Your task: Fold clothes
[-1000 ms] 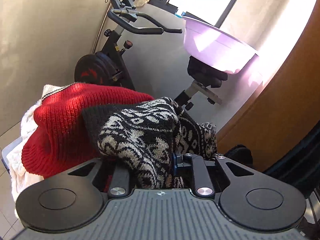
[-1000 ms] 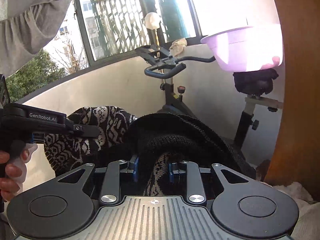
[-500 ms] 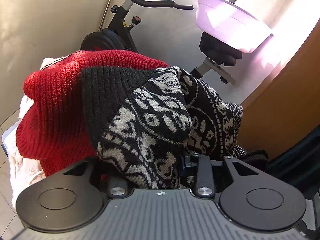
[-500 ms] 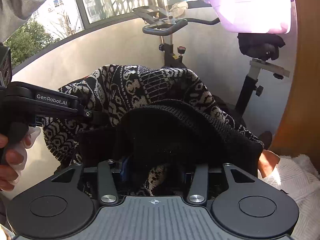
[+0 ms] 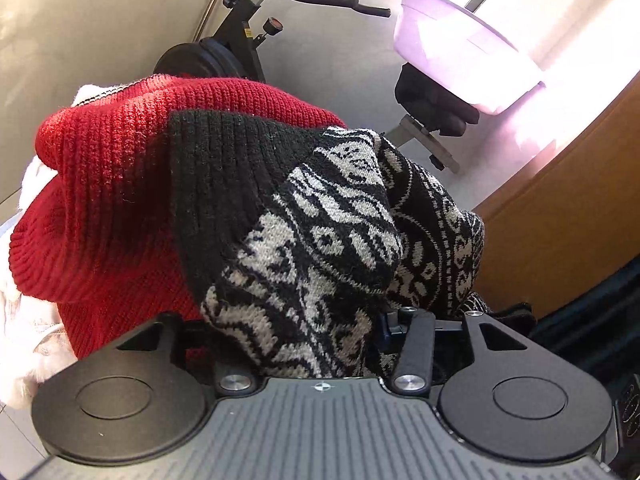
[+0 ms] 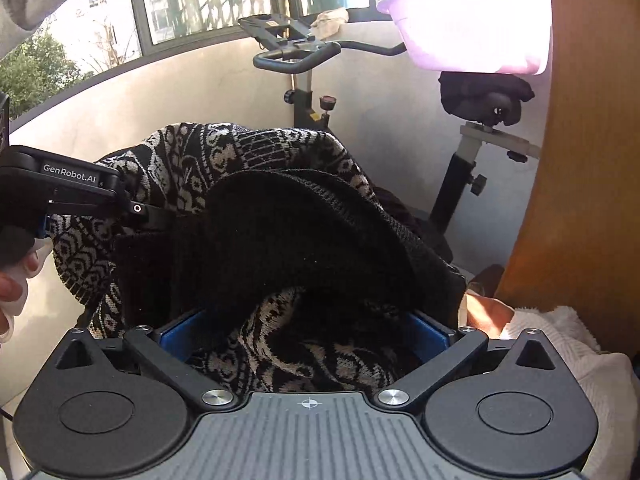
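Sunlit balcony, pale low wall and windows behind. Right gripper [image 6: 308, 332] spread to its widest, jaws just opened, blue pads clear of the patterned black-and-white sweater [image 5: 344, 240] slumped loosely between them. Left gripper [image 5: 316, 340] about half open, jaws also just widened, sweater bunched thickly between; contact with the pads impossible to tell. Left of the sweater, touching it, lay a red knit [image 5: 104, 200] on white fabric. Farther off stood an exercise bike [image 6: 300, 60], with a lilac plastic basin [image 5: 460, 56] perched on its saddle, contents unseen.
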`<state>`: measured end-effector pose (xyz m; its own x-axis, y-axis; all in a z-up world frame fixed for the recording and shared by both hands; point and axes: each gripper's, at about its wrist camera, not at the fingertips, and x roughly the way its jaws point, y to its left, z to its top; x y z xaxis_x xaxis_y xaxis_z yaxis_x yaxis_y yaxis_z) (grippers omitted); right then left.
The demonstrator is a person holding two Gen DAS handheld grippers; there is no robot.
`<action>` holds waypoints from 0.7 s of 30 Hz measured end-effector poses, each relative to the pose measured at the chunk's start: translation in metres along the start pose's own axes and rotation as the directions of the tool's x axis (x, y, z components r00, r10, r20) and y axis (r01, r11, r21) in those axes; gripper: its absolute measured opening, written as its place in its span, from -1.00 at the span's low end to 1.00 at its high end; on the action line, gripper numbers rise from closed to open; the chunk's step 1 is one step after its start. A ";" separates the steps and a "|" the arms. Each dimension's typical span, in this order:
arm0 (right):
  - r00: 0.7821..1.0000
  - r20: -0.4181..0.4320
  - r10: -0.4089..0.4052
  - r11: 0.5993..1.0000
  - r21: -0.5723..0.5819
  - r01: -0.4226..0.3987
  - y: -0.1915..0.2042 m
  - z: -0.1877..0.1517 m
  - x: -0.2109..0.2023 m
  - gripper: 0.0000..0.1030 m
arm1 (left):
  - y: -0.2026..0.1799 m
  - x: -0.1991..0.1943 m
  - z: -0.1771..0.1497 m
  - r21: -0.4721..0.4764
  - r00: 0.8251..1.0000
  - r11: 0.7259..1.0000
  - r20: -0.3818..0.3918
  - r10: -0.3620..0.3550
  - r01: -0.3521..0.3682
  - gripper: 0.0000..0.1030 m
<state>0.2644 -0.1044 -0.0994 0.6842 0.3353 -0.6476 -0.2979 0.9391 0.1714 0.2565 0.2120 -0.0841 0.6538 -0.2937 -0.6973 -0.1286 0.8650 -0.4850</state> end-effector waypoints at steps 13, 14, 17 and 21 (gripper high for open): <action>0.998 0.061 0.022 0.988 -0.152 -0.012 0.039 0.006 -0.003 -0.57 | -0.054 -0.029 0.000 0.166 0.996 0.984 0.069 0.056 -0.067 -0.65; 0.997 0.075 0.025 0.988 -0.155 -0.013 0.042 0.007 -0.009 -0.61 | -0.060 -0.036 0.000 0.177 0.995 0.982 0.085 0.045 -0.060 -0.66; 0.991 0.131 0.032 0.993 -0.117 -0.017 0.043 0.018 -0.029 -0.65 | -0.082 -0.060 -0.002 0.229 0.989 0.971 0.143 0.031 -0.064 -0.66; 0.978 0.209 -0.025 0.999 0.025 0.020 0.037 0.037 -0.061 -0.67 | -0.103 -0.100 -0.011 0.234 0.973 0.969 0.231 0.019 -0.075 -0.66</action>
<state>0.2362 -0.0869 -0.0261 0.8155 0.3200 -0.4821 -0.2674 0.9473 0.1765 0.1960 0.1480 0.0292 0.8055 -0.1753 -0.5660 0.0009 0.9556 -0.2946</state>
